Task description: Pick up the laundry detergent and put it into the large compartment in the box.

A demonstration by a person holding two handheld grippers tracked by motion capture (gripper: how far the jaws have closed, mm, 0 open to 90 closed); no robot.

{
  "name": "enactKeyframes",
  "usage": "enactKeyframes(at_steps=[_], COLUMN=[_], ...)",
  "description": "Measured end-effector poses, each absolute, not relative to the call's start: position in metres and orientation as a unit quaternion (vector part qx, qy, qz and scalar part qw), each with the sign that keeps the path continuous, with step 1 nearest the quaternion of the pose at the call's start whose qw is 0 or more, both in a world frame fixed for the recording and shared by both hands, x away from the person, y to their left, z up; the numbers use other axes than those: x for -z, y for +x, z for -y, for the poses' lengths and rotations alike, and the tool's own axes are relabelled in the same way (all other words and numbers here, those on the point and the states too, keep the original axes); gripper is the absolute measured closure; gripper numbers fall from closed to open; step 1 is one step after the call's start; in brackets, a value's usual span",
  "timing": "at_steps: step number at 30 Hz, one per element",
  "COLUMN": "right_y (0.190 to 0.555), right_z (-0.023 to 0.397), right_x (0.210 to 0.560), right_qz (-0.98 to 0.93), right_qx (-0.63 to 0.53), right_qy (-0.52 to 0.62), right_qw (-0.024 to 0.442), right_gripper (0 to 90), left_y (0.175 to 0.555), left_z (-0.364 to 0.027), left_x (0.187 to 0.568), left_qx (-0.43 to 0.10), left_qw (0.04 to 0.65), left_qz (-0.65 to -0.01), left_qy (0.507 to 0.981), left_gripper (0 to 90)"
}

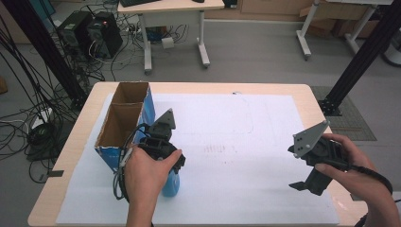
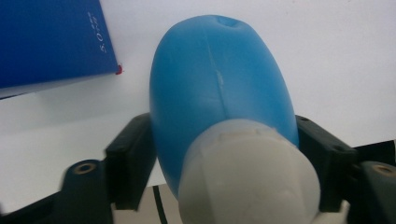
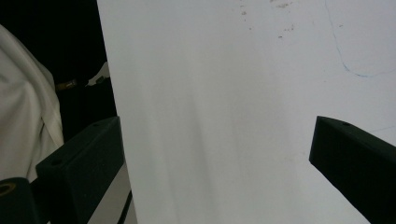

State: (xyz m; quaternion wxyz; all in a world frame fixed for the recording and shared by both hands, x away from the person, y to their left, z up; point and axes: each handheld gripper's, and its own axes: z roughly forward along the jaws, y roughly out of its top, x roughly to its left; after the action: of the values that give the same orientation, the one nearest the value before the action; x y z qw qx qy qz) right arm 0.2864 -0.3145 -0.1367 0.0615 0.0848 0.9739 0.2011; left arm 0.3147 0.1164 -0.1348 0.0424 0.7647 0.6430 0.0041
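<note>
Left gripper (image 2: 224, 154) clamped on blue bottle (image 2: 219, 84) beside cardboard box (image 1: 124, 124), right gripper (image 3: 217, 154) wide, nothing between.

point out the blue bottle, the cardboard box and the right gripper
blue bottle (image 2: 219, 84), left gripper view, on the blue body between the jaws
cardboard box (image 1: 149, 108), high view, on its blue outer side wall
right gripper (image 1: 302, 185), high view, between its black fingertips
</note>
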Motion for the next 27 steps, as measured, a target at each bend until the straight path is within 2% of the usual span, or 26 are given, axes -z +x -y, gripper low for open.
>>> enactKeyframes(at_steps=[18,27], right_y=[0.287,0.288], right_z=[0.318,0.322], right_x=[0.137,0.134], right_qz=[-0.974,-0.974], right_qx=[-0.198,-0.197], right_qy=[0.089,0.096], right_qw=[0.062,0.066], right_gripper=[3.2,3.2], left_y=[0.310,0.300], left_z=[-0.120,-0.120], left_x=[0.132,0.091], left_qx=[-0.013,-0.026], left_qw=[0.055,0.070], left_qz=[-0.643,-0.631], left_qy=[0.764,0.772], left_gripper=[36.9,37.0])
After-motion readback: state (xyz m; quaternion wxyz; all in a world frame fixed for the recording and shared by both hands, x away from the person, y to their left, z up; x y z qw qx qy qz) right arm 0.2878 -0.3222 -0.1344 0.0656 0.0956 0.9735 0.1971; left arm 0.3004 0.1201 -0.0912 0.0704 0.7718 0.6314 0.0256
